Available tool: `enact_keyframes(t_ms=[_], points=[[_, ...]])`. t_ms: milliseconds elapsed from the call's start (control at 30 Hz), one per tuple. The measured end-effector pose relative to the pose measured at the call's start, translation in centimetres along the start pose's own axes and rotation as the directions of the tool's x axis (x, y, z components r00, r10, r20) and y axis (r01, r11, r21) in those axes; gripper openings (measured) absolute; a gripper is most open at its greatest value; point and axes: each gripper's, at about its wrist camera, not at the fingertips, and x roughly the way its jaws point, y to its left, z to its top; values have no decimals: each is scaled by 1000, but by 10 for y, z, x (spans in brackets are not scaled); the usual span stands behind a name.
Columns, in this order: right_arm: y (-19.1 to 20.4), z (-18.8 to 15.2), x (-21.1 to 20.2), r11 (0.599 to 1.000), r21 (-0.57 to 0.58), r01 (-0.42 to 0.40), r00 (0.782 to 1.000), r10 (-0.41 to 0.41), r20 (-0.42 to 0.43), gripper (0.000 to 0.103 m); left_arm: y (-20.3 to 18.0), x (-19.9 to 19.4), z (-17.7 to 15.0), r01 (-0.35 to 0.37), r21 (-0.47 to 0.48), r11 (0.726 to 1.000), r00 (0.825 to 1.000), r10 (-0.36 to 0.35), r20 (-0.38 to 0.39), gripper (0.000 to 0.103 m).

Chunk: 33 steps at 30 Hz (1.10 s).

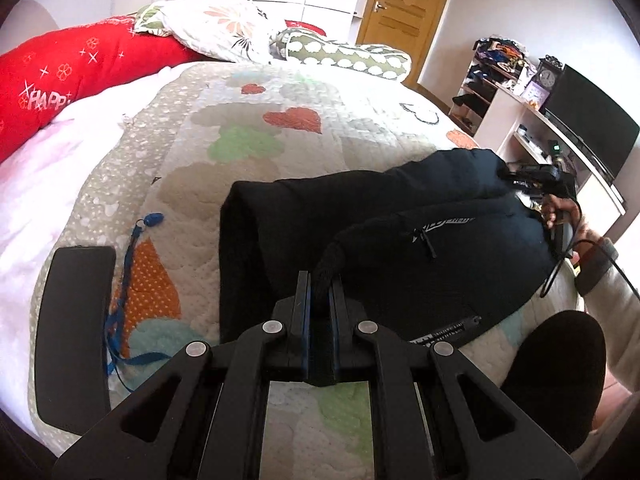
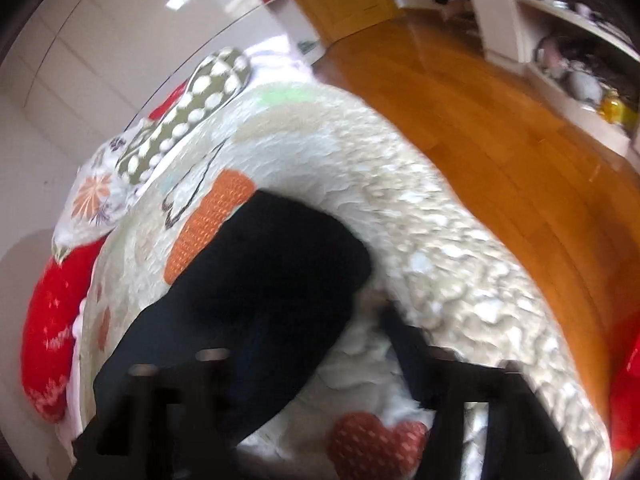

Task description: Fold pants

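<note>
Black pants (image 1: 360, 220) lie on the quilted bedspread (image 1: 248, 152), partly folded, with a zip pocket on top. My left gripper (image 1: 319, 284) is shut on a raised fold of the pants at their near edge. In the left wrist view the right gripper (image 1: 536, 178) sits at the far right end of the pants, held by a hand. In the blurred right wrist view the pants (image 2: 248, 288) fill the left centre. The right gripper (image 2: 320, 344) has its fingers wide apart; one finger (image 2: 404, 340) rests over the bedspread beside the pants' edge, the left one is lost against the cloth.
A black phone (image 1: 74, 332) and a blue lanyard (image 1: 124, 280) lie left of the pants. A black zip strip (image 1: 448, 330) lies near the bed's edge. Red (image 1: 68, 76) and patterned pillows (image 1: 348, 54) sit at the head. Shelves and a TV (image 1: 588, 124) stand right. Wood floor (image 2: 500, 128) lies beyond.
</note>
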Motion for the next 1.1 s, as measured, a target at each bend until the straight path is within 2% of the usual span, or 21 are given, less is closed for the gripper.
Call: enact_keyframes(t_ms=[33,100,200,300,400,500,600,767,833,867,933,967,1000,1100], points=[[5,0,-9,999,-25,-19,1000,20,19,9,1,-1,1,0,-1,1000,1000,0,0,6],[13,-3,-40,994,-70,-81,994,86,73,9,2,-7,1,0,2,1000,1000,0,14,6],[19,-29,-109,979,-176,-105,978,133,159,9,3,-22,-4,1,19,1000,999,-2,44,6],[7,-66,-152,973,-213,-94,978,130,164,9,11,-23,-17,-36,13,999,999,36,30,6],[-12,-96,-156,978,-181,-103,986,124,108,9,26,-13,-28,-31,-43,999,1000,31,-4,7],[-27,-117,-136,987,-156,-47,997,55,46,9,28,-9,-32,-30,-64,998,1000,30,0,8],[-29,-122,-133,988,-144,-51,997,59,47,9,21,-17,-30,-44,-42,998,999,45,16,8],[-18,-122,-153,977,-203,-73,994,88,66,9,19,-29,-35,-50,-18,999,998,51,43,8],[-19,-128,-141,972,-231,-43,999,47,10,9,21,-21,-42,-58,-28,998,998,58,10,11],[-24,-132,-131,974,-227,-3,1000,-2,-22,9,24,-17,-44,-72,-40,997,997,71,-12,15],[-38,-134,-129,987,-160,-26,999,21,-31,15,31,-11,-50,-71,-81,994,996,66,-65,15],[-43,-134,-133,991,-126,-38,999,35,-28,22,35,-13,-52,-73,-100,992,995,65,-79,15],[-46,-132,-138,994,-110,-18,1000,17,-15,31,40,-17,-53,-77,-121,990,994,67,-82,15],[-41,-124,-158,988,-144,63,997,-54,61,35,49,-38,-51,-76,-159,984,997,70,-41,18]])
